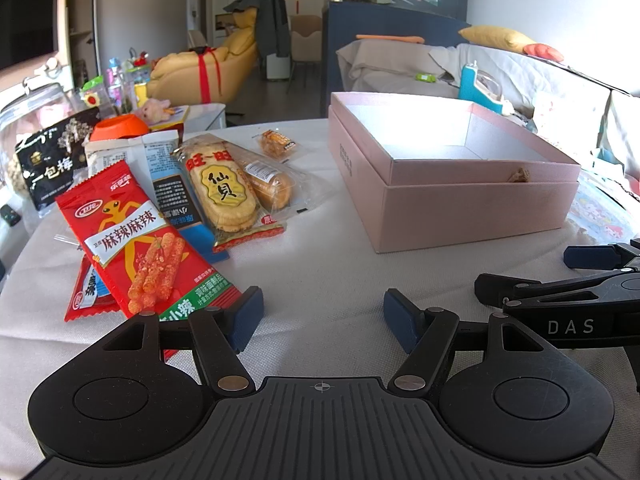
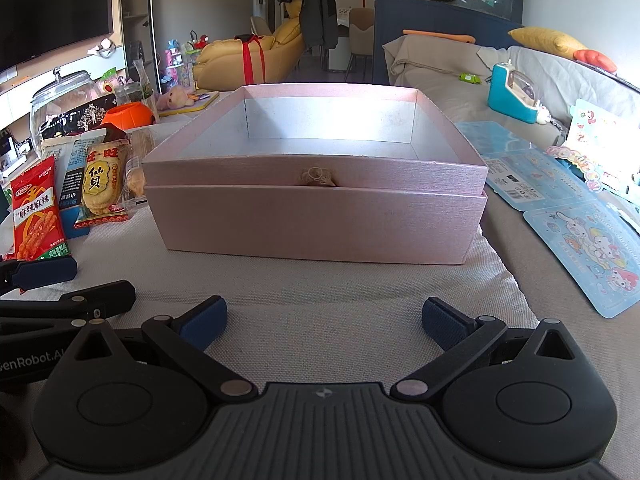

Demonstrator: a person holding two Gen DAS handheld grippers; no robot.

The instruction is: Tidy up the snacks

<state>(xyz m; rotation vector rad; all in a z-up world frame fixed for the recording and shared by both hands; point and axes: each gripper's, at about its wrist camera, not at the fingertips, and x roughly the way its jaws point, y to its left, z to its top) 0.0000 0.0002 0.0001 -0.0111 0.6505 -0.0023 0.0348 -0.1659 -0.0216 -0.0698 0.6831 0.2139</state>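
A pink box (image 1: 472,208) (image 2: 316,224) stands open on the cloth-covered table, its pale inside bare. Left of it lie snack packets: a red spicy-strip packet (image 1: 136,240) (image 2: 34,216), a rice-cracker packet (image 1: 224,188) (image 2: 102,188), a blue-and-white packet (image 1: 168,184) (image 2: 74,168), a small clear-wrapped pastry (image 1: 277,145) and a black plum bag (image 1: 50,164). My left gripper (image 1: 323,322) is open just right of the red packet, nothing between its blue pads. My right gripper (image 2: 323,322) is open in front of the box, nothing in it.
A glass jar (image 2: 64,100) and an orange bowl (image 1: 120,126) stand behind the snacks. Blue cartoon sticker sheets (image 2: 588,248) lie right of the box. A sofa with a blue toy (image 2: 512,92) runs along the right. The right gripper's arm (image 1: 580,296) sits at the left view's right edge.
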